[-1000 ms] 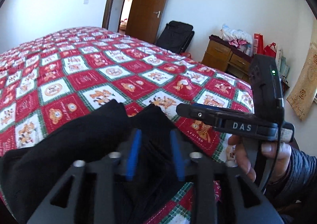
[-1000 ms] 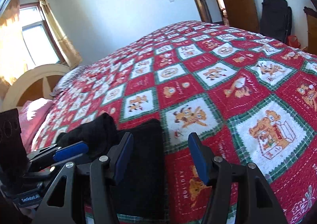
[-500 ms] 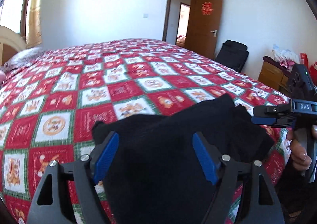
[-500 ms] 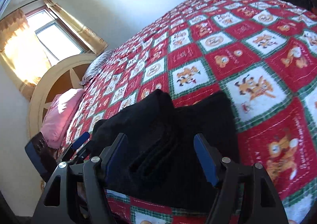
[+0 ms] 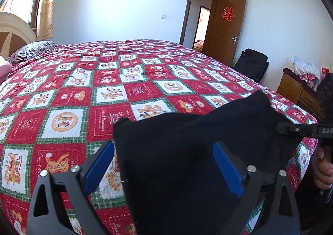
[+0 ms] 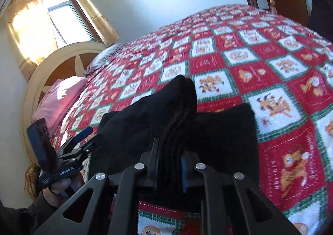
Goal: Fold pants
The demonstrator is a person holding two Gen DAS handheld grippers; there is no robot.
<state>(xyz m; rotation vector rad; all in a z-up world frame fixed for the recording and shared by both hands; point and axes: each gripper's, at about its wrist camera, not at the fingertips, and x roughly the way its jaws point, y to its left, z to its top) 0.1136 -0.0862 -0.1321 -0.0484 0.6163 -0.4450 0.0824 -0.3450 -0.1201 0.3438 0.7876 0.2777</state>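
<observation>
Black pants (image 5: 187, 151) lie folded in a thick bundle at the near edge of the bed. My left gripper (image 5: 164, 166) is open, its blue pads wide apart, over the bundle's left part and touching nothing. My right gripper (image 6: 169, 169) is shut on a raised fold of the black pants (image 6: 177, 114), which stands up from the flat part (image 6: 226, 131). The right gripper (image 5: 301, 129) shows side-on at the bundle's right edge in the left wrist view. The left gripper (image 6: 79, 141) shows at the left in the right wrist view.
The bed carries a red, white and green patchwork cover (image 5: 104, 93). A headboard (image 6: 62, 64) with a pink pillow (image 6: 60, 97) stands at the left end. A wooden dresser (image 5: 299, 91), a black suitcase (image 5: 252, 64) and an open door (image 5: 224, 29) lie beyond the bed's right side.
My right gripper has closed on a fold of the pants and lifted it. My left gripper had let go of the pants and now stays open, shifted a little left.
</observation>
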